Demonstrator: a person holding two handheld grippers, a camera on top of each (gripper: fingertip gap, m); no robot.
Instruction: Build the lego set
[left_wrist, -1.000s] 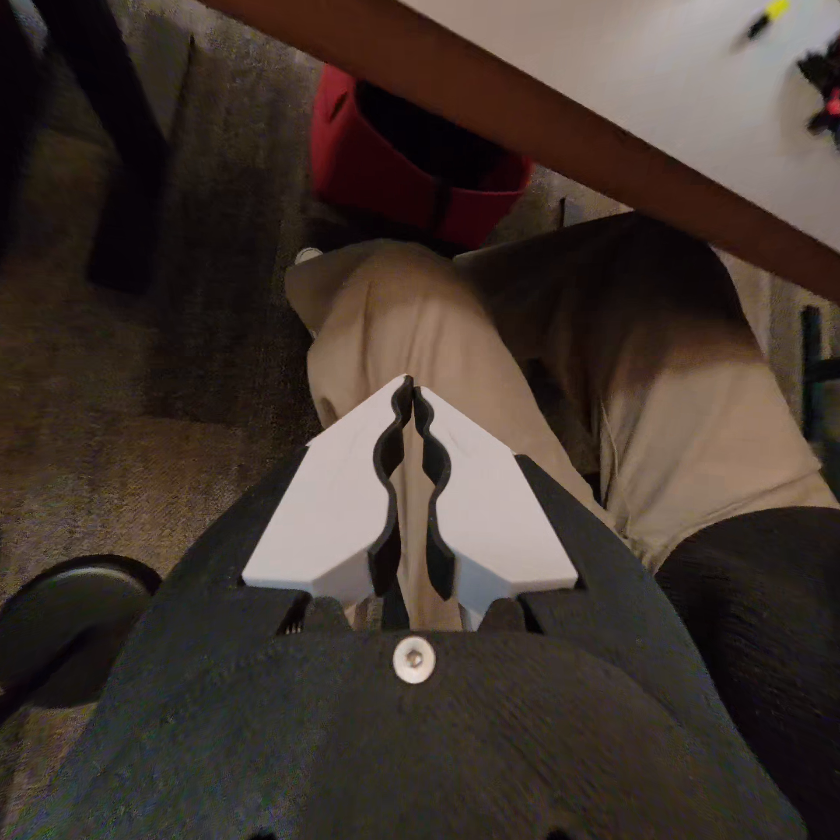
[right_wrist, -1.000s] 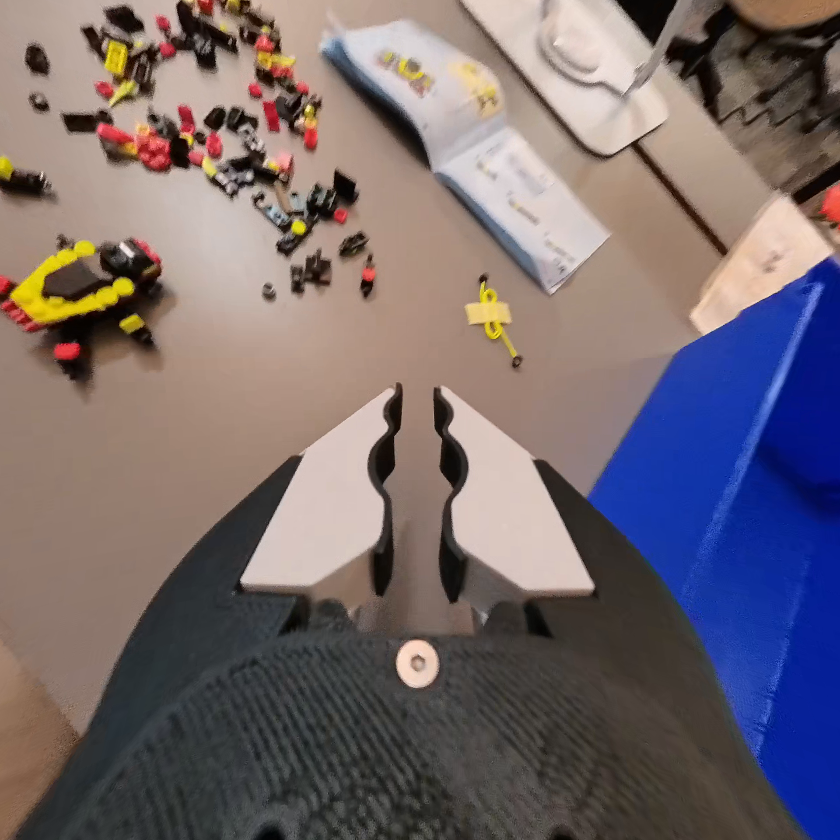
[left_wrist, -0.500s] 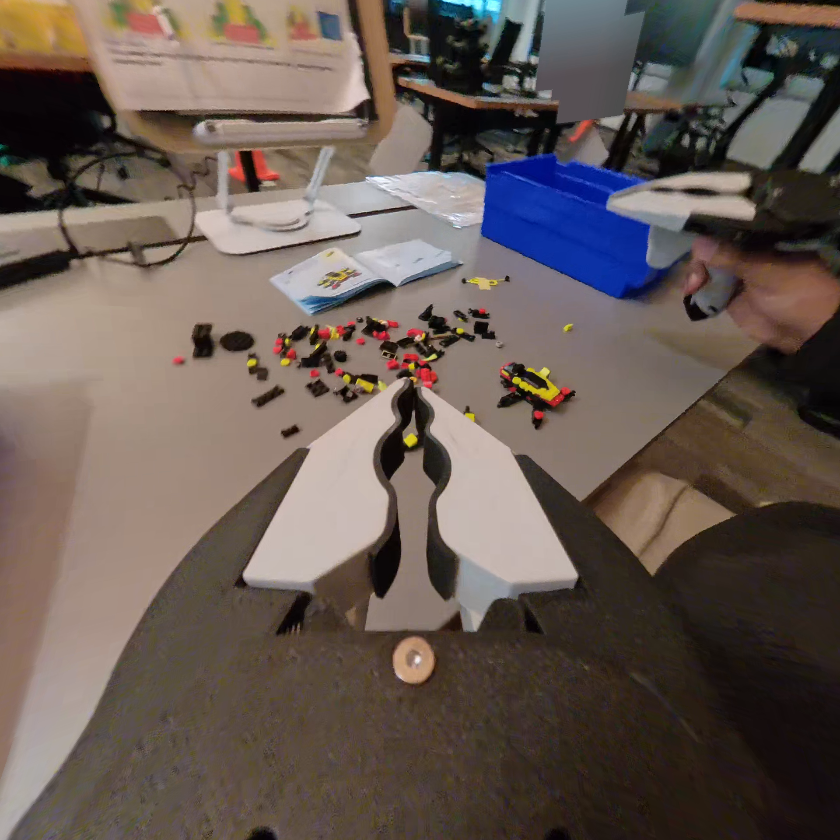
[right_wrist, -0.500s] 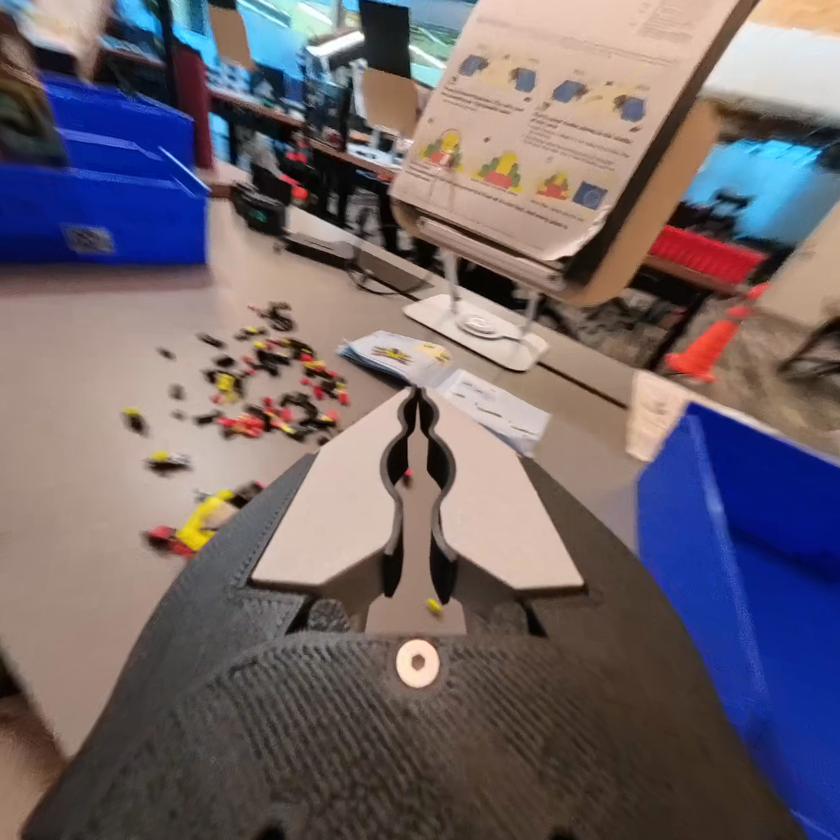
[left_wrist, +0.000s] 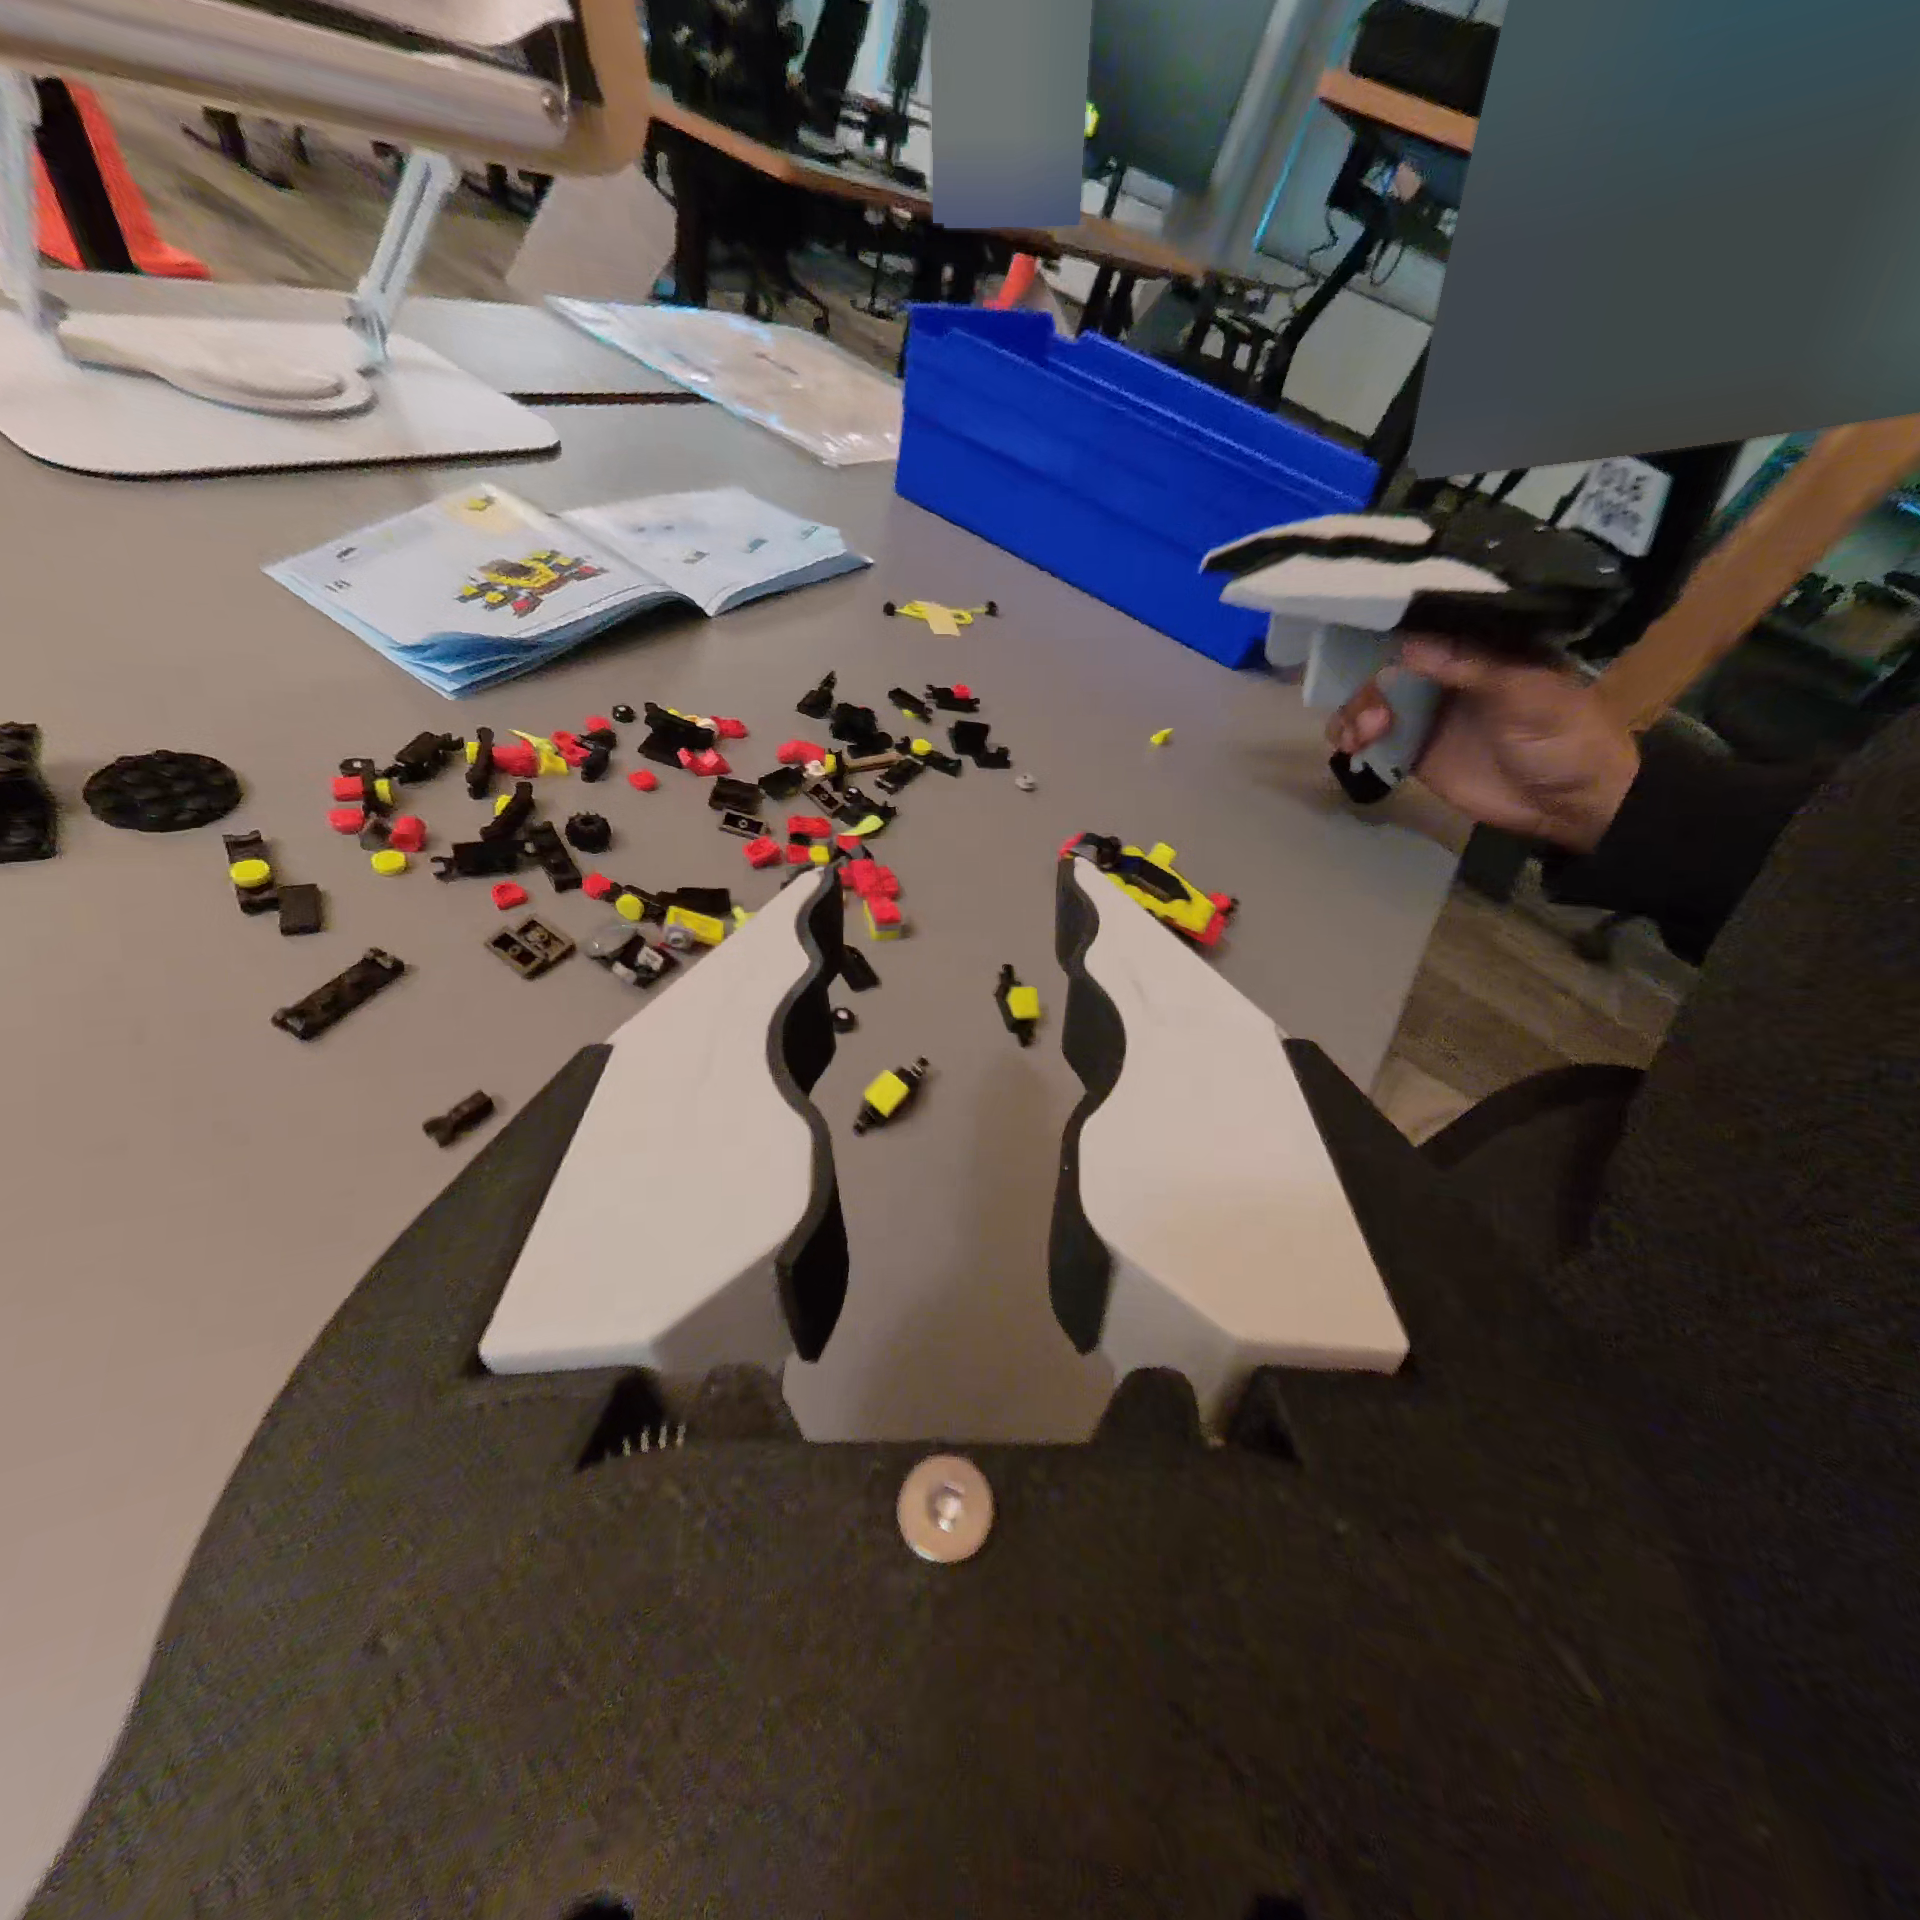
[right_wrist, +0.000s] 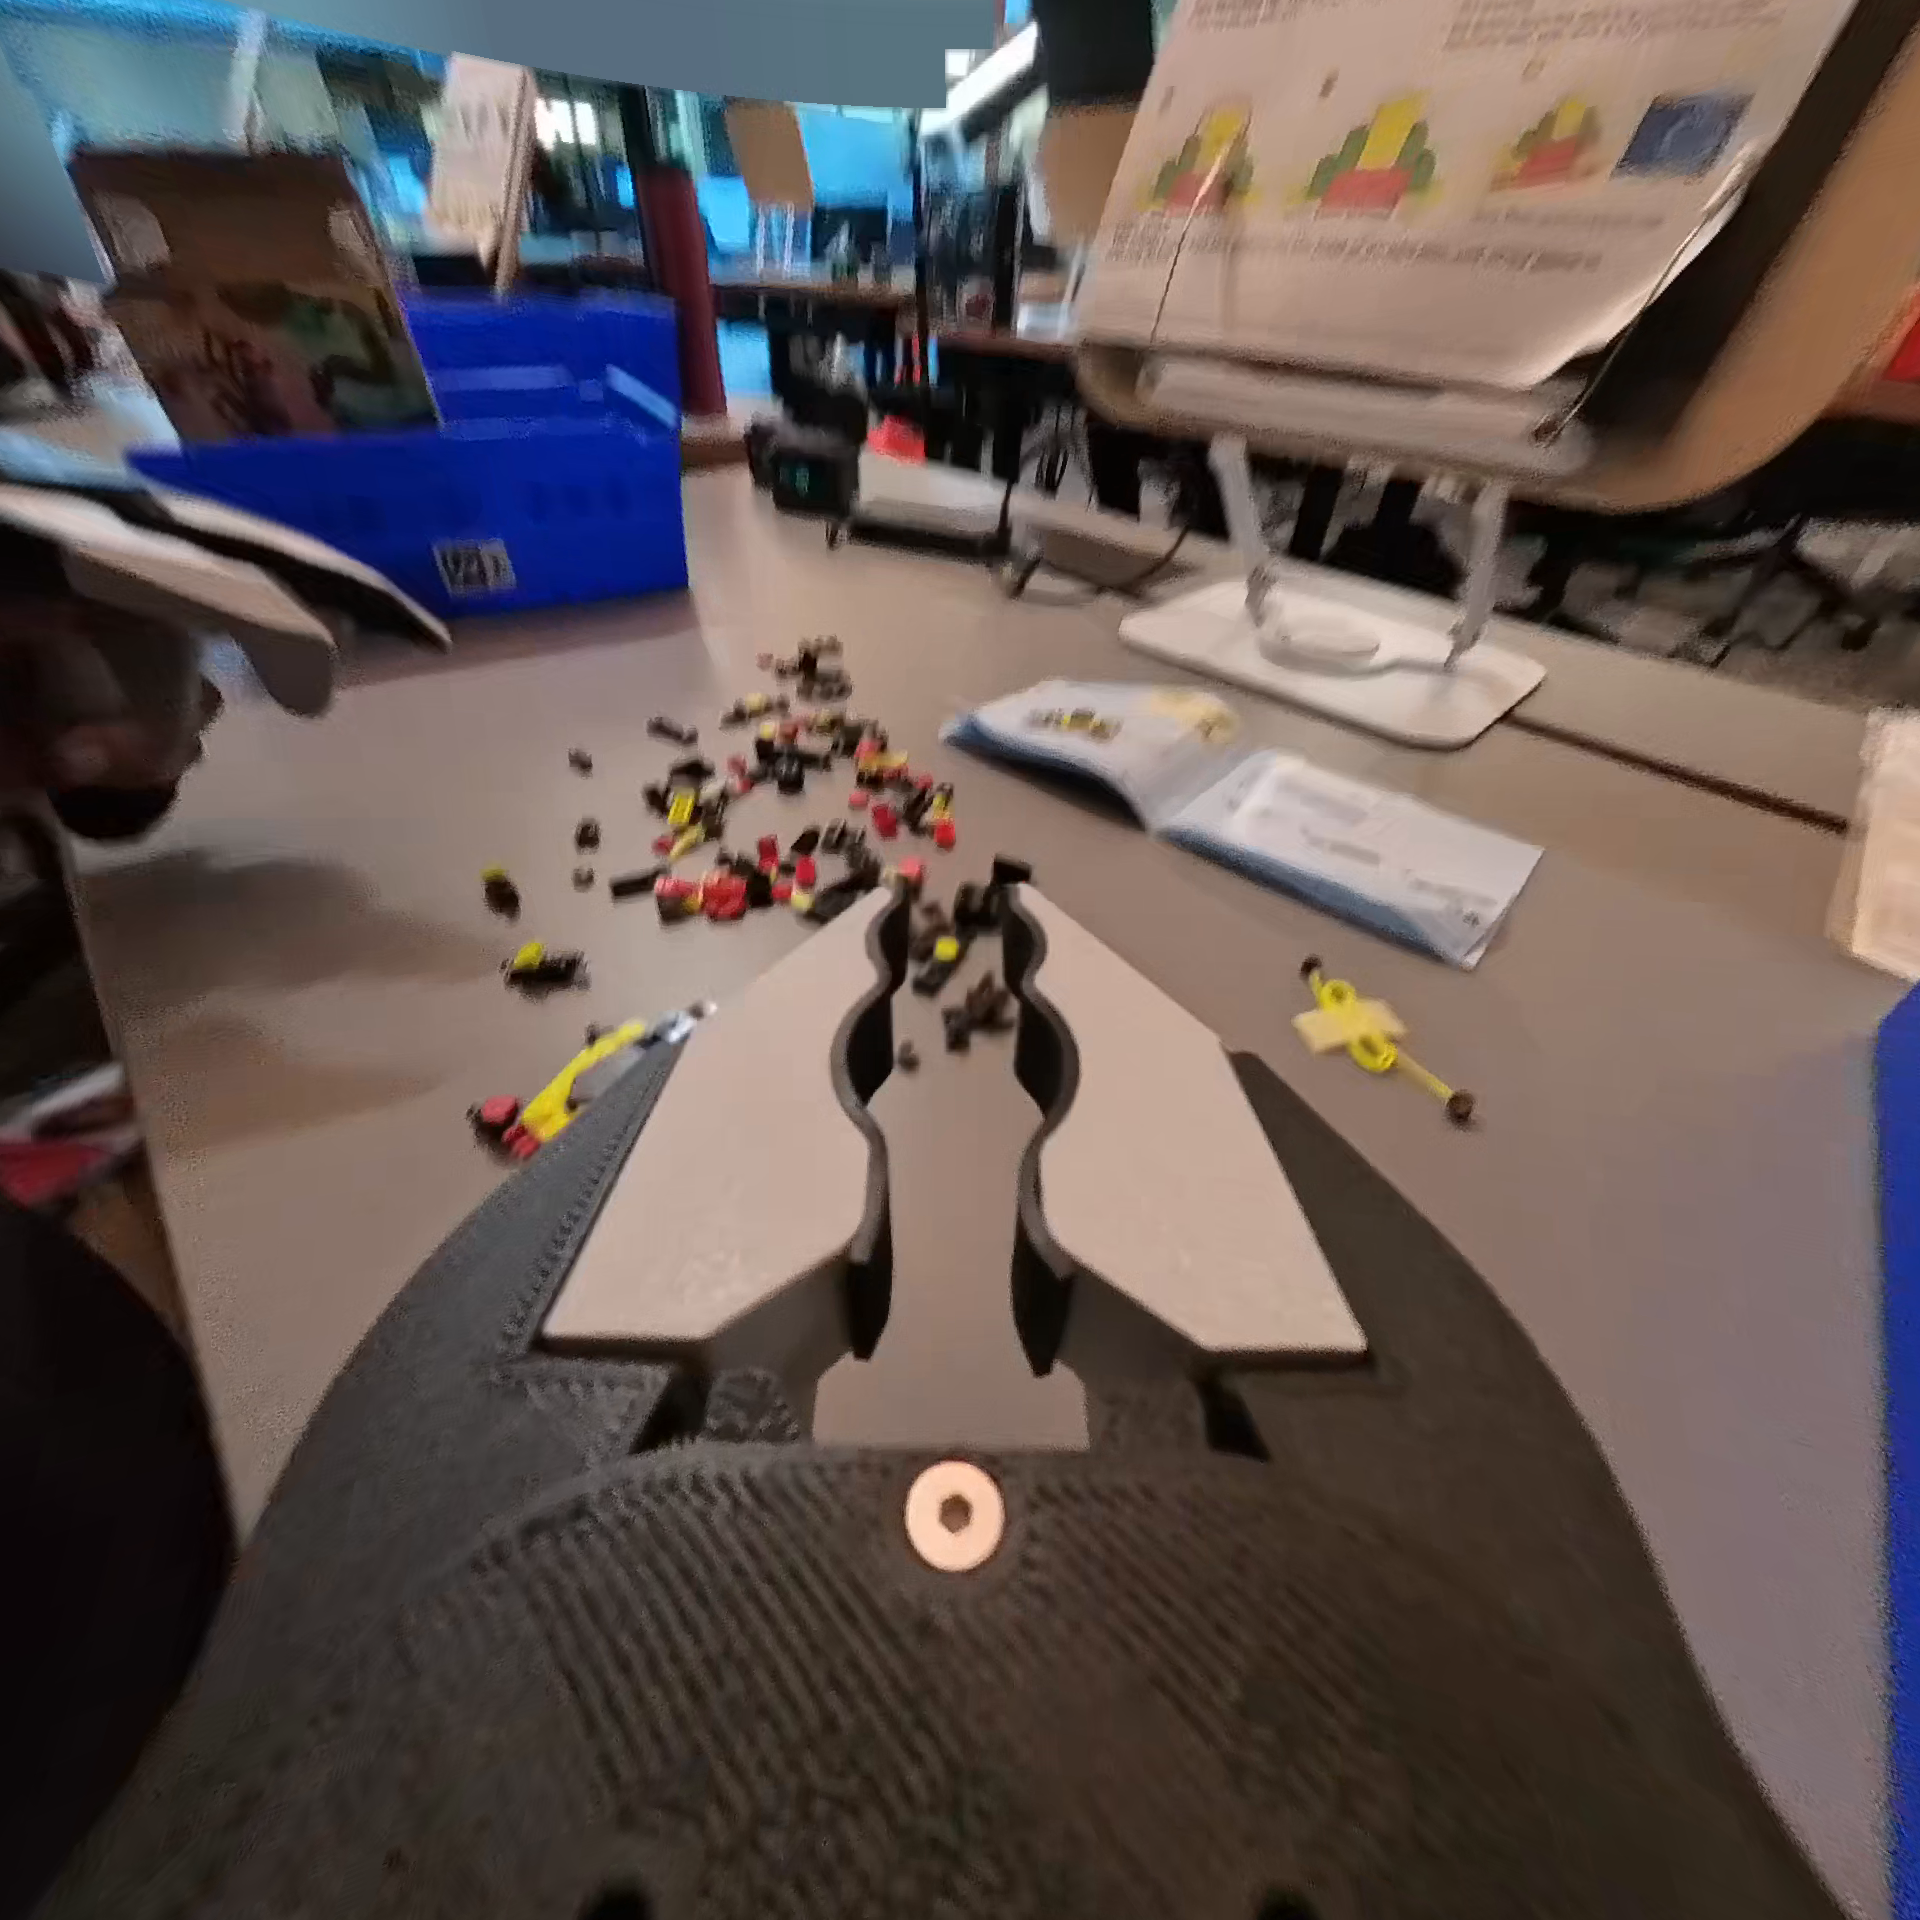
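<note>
Left hand-held gripper: jaws spread wide, nothing between them. Flat pale-grey finger plates with wavy black inner pads, seated in a rough, grainy black printed body; round metal screw at the base. Hovering above the grey matte counter, near its front edge.

Right hand-held gripper: jaws parted by a narrow gap, empty. Same build, ribbed print lines on the black shell. Also seen from the left wrist view, side-on, held in a hand by a pale pistol grip, off the counter's right edge.

Lego pieces: small red, yellow and black bricks scattered loose across the counter mid-area, ahead of both grippers. Round studded black plate at the far left of the scatter. Partly built model, yellow and black with red bits (wedge-like, low), just beside the left gripper's right fingertip in view, resting on the counter. Short yellow-and-black piece lying on the counter, framed between the left jaws.

Open booklet, pale blue pages, flat behind the scatter. Blue plastic bin at the right, straight-walled. White stand with flat rounded base behind, holding printed sheets. Yellow tie with black ends lies alone near the bin.
</note>
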